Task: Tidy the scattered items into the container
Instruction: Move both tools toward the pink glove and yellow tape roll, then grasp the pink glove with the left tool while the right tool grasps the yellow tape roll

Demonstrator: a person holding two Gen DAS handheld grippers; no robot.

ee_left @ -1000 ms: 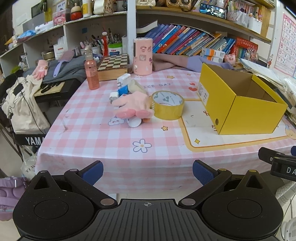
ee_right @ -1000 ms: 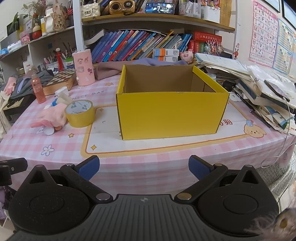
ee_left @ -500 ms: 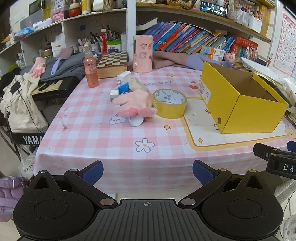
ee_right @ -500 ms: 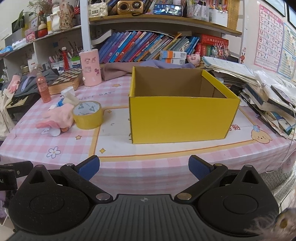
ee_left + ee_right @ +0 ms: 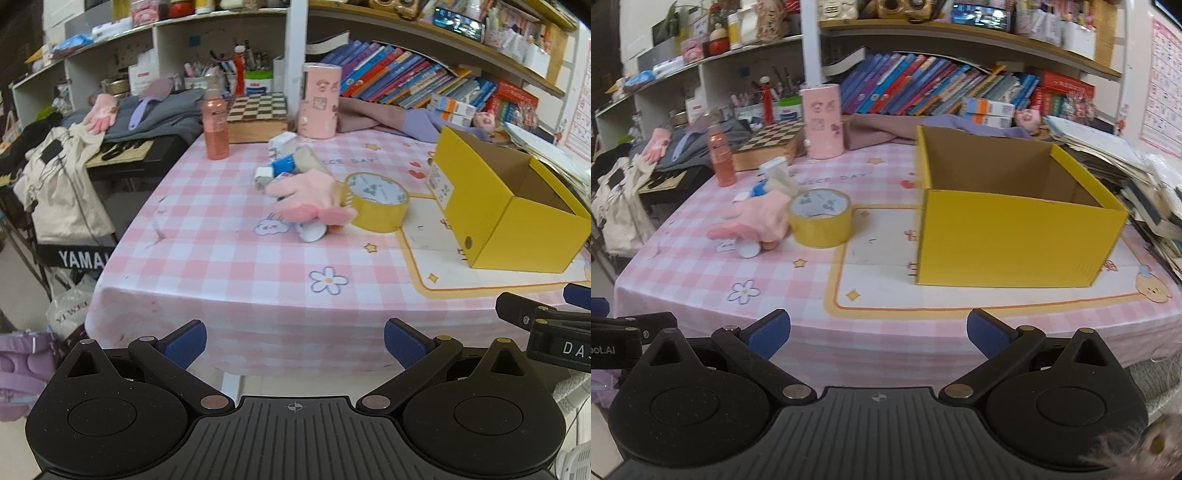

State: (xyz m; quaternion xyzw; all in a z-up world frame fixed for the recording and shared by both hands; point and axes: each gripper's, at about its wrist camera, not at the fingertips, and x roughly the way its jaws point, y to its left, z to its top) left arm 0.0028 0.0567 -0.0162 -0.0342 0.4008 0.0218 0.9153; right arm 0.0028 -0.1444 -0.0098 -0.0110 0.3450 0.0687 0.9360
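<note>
Both spread, empty, short of table edge: left gripper [image 5: 294, 339], right gripper [image 5: 876, 328] | pink glove [image 5: 312, 197] against tape roll [image 5: 376, 202], 12 o'clock | yellow box [image 5: 1012, 236] open-topped, 1 o'clock, ready for loading

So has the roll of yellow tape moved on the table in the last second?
No. The tape roll sits against the pink glove, short of the yellow box, as before. Only the cameras shifted; both grippers stay open.
</note>
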